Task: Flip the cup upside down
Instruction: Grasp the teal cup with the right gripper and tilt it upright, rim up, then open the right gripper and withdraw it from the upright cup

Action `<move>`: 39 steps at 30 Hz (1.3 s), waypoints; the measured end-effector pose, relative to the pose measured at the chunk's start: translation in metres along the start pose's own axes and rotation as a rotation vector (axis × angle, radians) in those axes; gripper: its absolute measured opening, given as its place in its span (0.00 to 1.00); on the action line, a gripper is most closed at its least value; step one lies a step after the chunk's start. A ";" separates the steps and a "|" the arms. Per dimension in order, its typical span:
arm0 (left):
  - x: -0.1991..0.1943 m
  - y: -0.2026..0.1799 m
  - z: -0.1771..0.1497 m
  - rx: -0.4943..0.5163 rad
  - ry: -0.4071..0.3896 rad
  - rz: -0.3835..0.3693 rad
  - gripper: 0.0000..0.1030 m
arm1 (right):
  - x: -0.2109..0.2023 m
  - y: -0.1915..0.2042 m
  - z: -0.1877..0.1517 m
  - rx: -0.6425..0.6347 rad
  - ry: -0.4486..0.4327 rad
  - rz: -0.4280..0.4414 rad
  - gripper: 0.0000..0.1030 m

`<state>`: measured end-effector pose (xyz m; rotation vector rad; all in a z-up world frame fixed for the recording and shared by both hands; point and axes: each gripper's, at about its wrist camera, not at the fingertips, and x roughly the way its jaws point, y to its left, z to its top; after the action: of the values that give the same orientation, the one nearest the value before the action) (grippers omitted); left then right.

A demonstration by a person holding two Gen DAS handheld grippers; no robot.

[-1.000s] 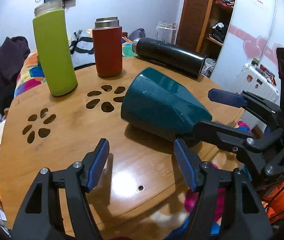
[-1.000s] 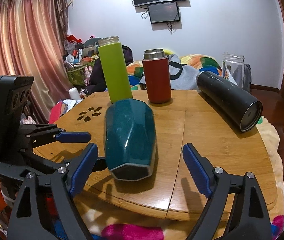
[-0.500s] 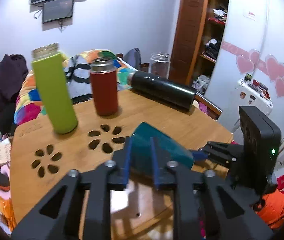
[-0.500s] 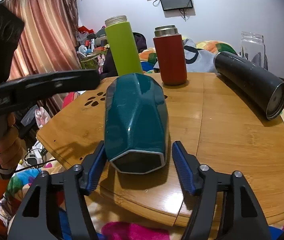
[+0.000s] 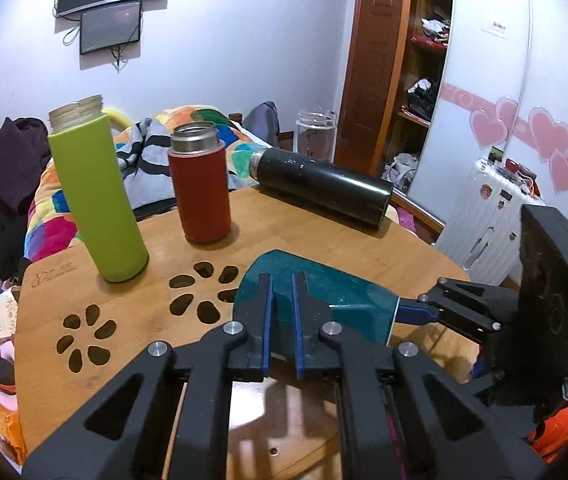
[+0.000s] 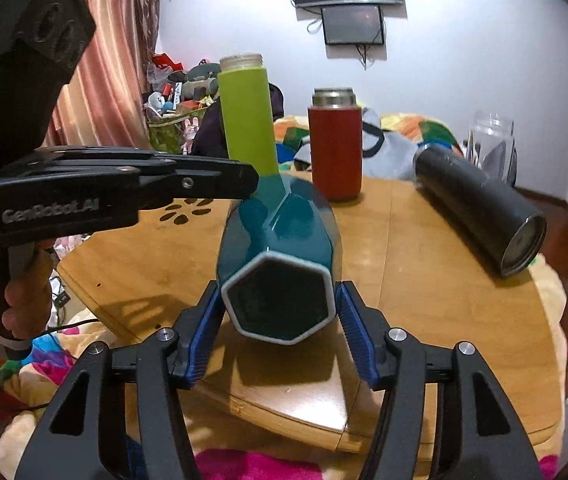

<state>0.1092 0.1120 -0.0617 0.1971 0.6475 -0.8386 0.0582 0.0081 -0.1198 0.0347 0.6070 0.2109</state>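
On the counter (image 6: 423,248) the teal cup (image 6: 280,240) lies on its side, right gripper (image 6: 278,332) jaws pinching its hexagonal base end, left gripper (image 5: 282,324) jaws nearly pressed together above its flank; rotate slowly, grip firm, rim clearing the wood.

- A round wooden bench (image 5: 156,288) with flower-shaped cut-outs (image 5: 204,292) through its top.
- A lime-green bottle (image 5: 96,196) stands upright near the bench's far left edge, cap off, threaded neck showing.
- A red flask (image 5: 200,188) with a steel rim stands upright just beside it, toward the far edge.
- A black flask (image 5: 319,184) lies on its side along the far right edge, its neck pointing at the red one.
- Past the far edge: a clear glass jar (image 5: 315,136), a bed with a multicoloured quilt (image 5: 152,148).
- A wall-mounted screen (image 5: 110,26).
- A white suitcase (image 5: 487,208) stands off the bench's right edge.
- Pink curtains (image 6: 112,80).
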 end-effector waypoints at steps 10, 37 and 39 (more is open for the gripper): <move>-0.004 0.015 0.003 -0.001 -0.007 0.006 0.07 | 0.000 0.005 0.016 -0.026 -0.031 0.005 0.51; 0.012 0.062 0.003 -0.106 -0.014 0.029 0.04 | 0.018 0.010 0.044 -0.020 -0.021 0.047 0.47; 0.003 0.060 0.001 -0.097 -0.035 0.085 0.04 | 0.012 0.010 0.045 -0.023 -0.029 0.041 0.47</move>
<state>0.1557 0.1496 -0.0682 0.1208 0.6413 -0.7261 0.0919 0.0221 -0.0885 0.0278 0.5747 0.2563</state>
